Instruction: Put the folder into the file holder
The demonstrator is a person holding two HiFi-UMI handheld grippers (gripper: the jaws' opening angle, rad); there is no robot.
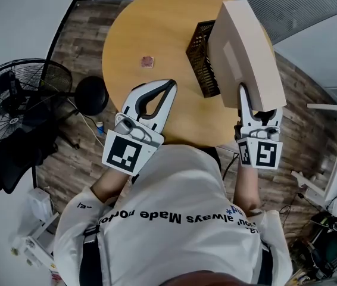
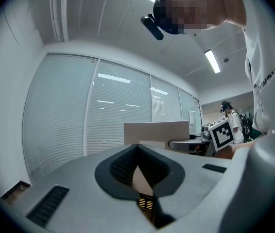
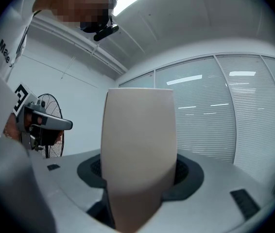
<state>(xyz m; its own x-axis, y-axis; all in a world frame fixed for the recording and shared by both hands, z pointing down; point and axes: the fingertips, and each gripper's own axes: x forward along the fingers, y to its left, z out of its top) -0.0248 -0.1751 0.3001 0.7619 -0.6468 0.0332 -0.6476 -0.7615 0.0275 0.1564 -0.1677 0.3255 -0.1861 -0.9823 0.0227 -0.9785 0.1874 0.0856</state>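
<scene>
1 folder [image 1: 246, 52] | 1 file holder [image 1: 199, 52] on table [image 1: 150, 22] | right gripper [image 1: 244, 93] raised, pinching folder's lower edge, folder upright | left gripper [image 1: 169, 87] low, pressed together, empty

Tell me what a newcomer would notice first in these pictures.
The big beige folder stands out first, raised in the right hand-held gripper above the round wooden table, close by the dark mesh file holder. Next comes the left hand-held gripper, shut and empty, over the table's near edge, and a black fan on the floor at left.
</scene>
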